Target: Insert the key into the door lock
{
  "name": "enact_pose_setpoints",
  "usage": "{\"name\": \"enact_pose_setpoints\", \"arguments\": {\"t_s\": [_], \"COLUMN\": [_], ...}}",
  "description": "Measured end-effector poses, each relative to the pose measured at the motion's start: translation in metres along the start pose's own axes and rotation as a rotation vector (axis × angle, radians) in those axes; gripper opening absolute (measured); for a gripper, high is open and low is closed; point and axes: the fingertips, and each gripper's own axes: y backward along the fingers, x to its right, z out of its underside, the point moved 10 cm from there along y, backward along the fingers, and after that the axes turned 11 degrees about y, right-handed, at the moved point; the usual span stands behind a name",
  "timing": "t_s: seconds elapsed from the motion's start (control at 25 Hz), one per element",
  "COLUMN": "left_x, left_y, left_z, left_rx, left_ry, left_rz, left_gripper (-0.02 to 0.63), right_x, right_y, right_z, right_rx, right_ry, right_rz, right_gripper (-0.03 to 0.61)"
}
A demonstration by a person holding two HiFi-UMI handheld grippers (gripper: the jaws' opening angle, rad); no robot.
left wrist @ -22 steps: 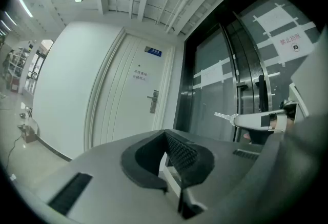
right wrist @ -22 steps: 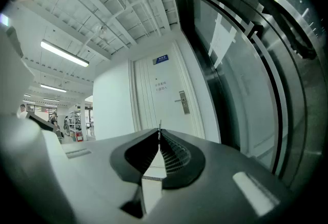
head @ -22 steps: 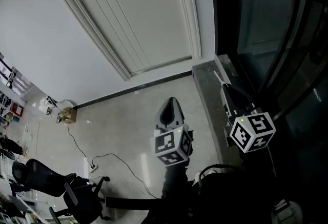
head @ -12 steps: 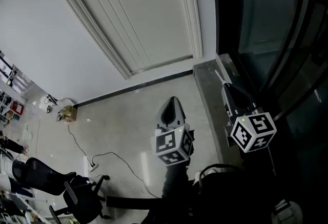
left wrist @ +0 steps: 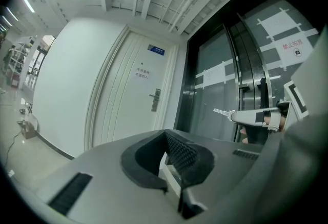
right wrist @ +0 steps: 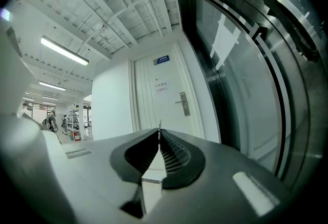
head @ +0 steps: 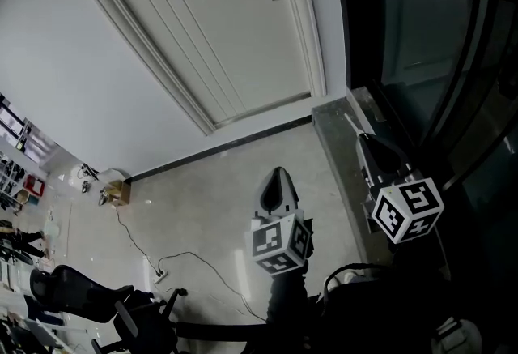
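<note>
While ribbed fingers [right wrist: 175, 156] pinch it, a slim metal key [left wrist: 221, 112] protrudes

Head view high, steeply down; left gripper view, right gripper view fwd; shared: far door [head: 235, 28].

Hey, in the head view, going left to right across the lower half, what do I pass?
Black office chair → left gripper → right gripper, shut on the key → dark glass wall.
</note>
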Motion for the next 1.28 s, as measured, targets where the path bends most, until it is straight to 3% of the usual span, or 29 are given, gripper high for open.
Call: {"name": "enact_pose_setpoints", "arguments": {"t_s": [0.24, 0.44, 0.68, 1.0, 1.28], "left_x": [-0.027, -0.036, -0.040, -0.040, -0.049], "left_y": [-0.001, -0.036, -0.118, -0.236, -0.311], "left_z": [0.008, 0.007, -0.007, -0.029, -0.035], "left_rx": [-0.022, -0.021, -0.006, 0.011, 0.001], "left_ry": [0.030, 0.033, 0.009, 0.023, 0.040], "left_rz": [-0.029, -0.027, -0.006, -0.017, -0.024], "left_gripper": [0.002, 0.002, 0.002, 0.002, 0.002], "right_x": [-0.011, 0.002, 0.038, 0.095, 0.127], "right_y": [-0.013, -0.045, -0.121, -0.227, -0.297], "right_z": [0.010, 0.013, 0.012, 0.003, 0.006], "right_rx": [0.012, 0.026, 0.047, 0.017, 0.004], "right_ry": [0.007, 0.017, 0.019, 0.113, 0.112], "right_rz": [0.018, 0.024, 0.004, -0.023, -0.055], "right_gripper": [0.012, 0.012, 0.012, 0.012, 0.012]}}
